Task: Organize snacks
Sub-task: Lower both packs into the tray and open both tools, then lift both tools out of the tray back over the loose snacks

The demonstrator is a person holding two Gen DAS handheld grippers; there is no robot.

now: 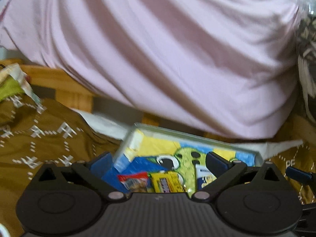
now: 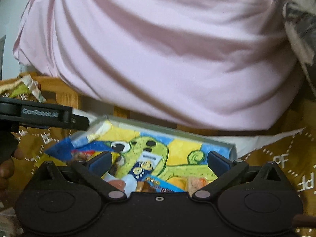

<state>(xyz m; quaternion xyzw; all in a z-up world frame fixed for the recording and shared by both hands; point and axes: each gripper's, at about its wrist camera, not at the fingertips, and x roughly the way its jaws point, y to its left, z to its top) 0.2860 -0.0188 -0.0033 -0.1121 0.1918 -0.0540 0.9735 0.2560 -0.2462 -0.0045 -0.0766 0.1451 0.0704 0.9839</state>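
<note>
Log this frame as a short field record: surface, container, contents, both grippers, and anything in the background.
surface: brown patterned cloth
container: shallow tray with a yellow, blue and green cartoon base
contents: loose snack packets, among them a yellow packet, a red packet and a blue packet; labels too blurred to read
left gripper: jaws wide apart, nothing between the pads
right gripper: jaws wide apart, nothing between the pads
background: pink fabric fills the upper view; wooden frame behind
</note>
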